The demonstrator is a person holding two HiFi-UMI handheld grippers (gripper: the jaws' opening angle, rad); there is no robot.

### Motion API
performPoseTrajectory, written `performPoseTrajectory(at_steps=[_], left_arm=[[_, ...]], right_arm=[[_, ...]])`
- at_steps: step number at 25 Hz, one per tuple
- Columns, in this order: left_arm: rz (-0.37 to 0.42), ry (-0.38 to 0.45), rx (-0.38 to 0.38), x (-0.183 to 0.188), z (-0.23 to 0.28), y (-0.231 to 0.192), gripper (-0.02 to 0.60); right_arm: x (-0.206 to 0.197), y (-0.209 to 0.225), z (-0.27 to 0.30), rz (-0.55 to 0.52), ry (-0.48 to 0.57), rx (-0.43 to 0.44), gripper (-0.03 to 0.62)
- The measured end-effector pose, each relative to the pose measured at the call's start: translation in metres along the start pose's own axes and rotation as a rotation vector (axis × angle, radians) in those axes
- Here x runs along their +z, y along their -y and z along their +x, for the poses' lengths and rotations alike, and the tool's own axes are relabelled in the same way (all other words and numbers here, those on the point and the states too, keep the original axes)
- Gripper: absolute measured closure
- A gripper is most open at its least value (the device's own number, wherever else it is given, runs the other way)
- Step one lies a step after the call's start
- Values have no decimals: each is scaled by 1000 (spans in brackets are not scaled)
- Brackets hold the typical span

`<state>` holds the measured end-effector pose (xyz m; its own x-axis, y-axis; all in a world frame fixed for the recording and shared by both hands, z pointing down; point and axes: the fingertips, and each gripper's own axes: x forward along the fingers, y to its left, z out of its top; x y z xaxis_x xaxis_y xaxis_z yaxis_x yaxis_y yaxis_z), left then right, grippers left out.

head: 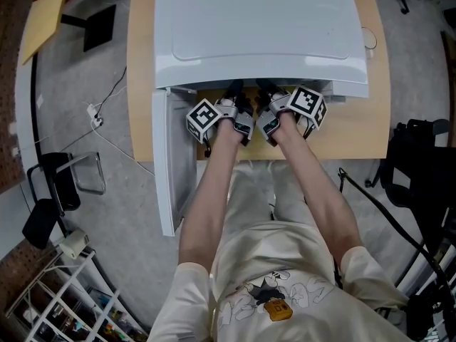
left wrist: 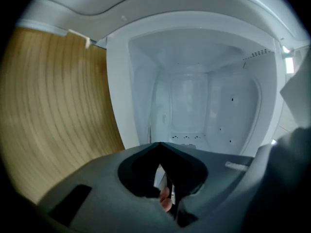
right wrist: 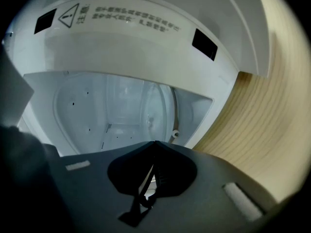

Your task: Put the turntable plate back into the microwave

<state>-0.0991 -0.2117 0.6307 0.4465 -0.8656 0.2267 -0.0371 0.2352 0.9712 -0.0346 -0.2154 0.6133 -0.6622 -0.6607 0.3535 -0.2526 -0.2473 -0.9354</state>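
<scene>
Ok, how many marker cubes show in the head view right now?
2. One marker cube at left, the other at right, side by side just before the microwave and its open front. None looks hidden.

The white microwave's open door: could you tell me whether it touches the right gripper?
Apart. The head view shows the open white door at far left, with the left gripper lying between it and the right gripper.

**Three cameras on one microwave**

The head view looks steeply down from above the microwave (head: pixel 256 34) and the bench (head: pixel 367 127). Both gripper views sit close to its open front and face the far cavity wall, with the bench at their outer edges. All three views share the microwave.
</scene>
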Motion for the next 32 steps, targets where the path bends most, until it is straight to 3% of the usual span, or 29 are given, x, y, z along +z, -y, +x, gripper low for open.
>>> performPoseTrajectory(at_steps=[11,16,19,23,28,30,32], left_arm=[[11,-13,-6,-13,0,7,583],[104,-50,6,-30,-15,14,583],[234,-120,55,-47,-28,14,583],[509,-198,133,-71,-49,23,583],[867,-230,198,-96,-79,54,583],[987,-228,239,-104,-93,59,581],[1044,-209,244,-111,-104,63,581]], right_arm=[[-7,11,-16,17,-33,-3,586],[-14,11,-31,-74,-86,1,586],[-23,11,-48,-167,-128,-13,586],[-34,10,-74,-335,-174,-37,586],[-59,4,-102,-706,-256,-114,586],[-64,-1,-111,-788,-236,-153,586],[-63,0,-120,-830,-197,-197,586]])
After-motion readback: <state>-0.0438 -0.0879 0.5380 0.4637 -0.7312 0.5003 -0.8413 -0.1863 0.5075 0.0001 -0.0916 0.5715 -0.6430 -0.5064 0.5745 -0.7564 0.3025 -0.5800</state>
